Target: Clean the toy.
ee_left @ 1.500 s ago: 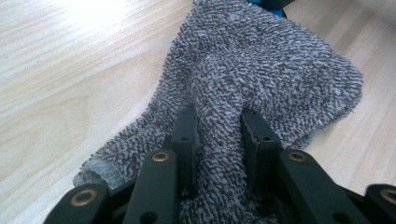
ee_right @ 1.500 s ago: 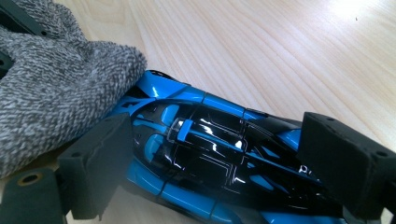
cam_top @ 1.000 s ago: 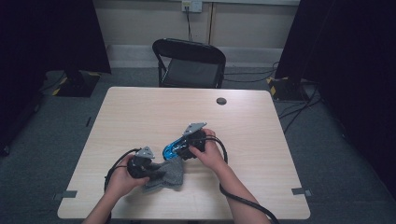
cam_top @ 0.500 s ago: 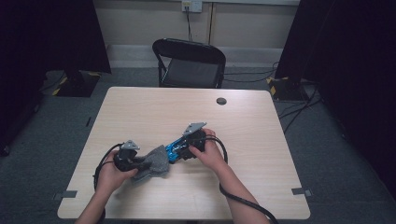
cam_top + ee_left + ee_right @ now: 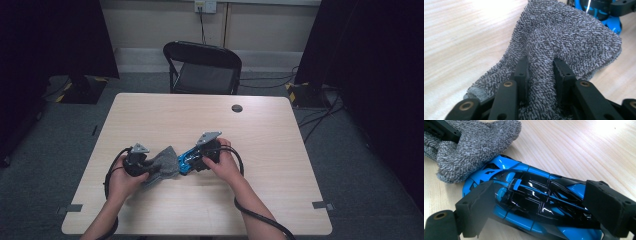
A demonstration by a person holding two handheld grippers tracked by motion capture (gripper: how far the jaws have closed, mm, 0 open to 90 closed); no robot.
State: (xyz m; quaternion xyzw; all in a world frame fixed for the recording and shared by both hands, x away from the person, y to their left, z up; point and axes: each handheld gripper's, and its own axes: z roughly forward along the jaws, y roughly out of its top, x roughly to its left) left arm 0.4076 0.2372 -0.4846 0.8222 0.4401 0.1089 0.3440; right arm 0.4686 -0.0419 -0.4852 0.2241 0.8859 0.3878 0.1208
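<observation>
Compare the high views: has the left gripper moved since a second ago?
Yes. The left gripper, clamping the grey cloth, has shifted left, toward the table's left edge, its jaws just opening slightly.

Grey knitted cloth [image 5: 564, 42] bunched between black jaws, apparently pinched.

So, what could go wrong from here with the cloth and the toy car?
1. The left gripper pinches only a fold of the grey cloth, and its jaws have just been opening, so the cloth may slip out.
2. The right gripper holds the glossy blue toy car by its sides; a push from the cloth at the car's end could twist it loose.
</observation>
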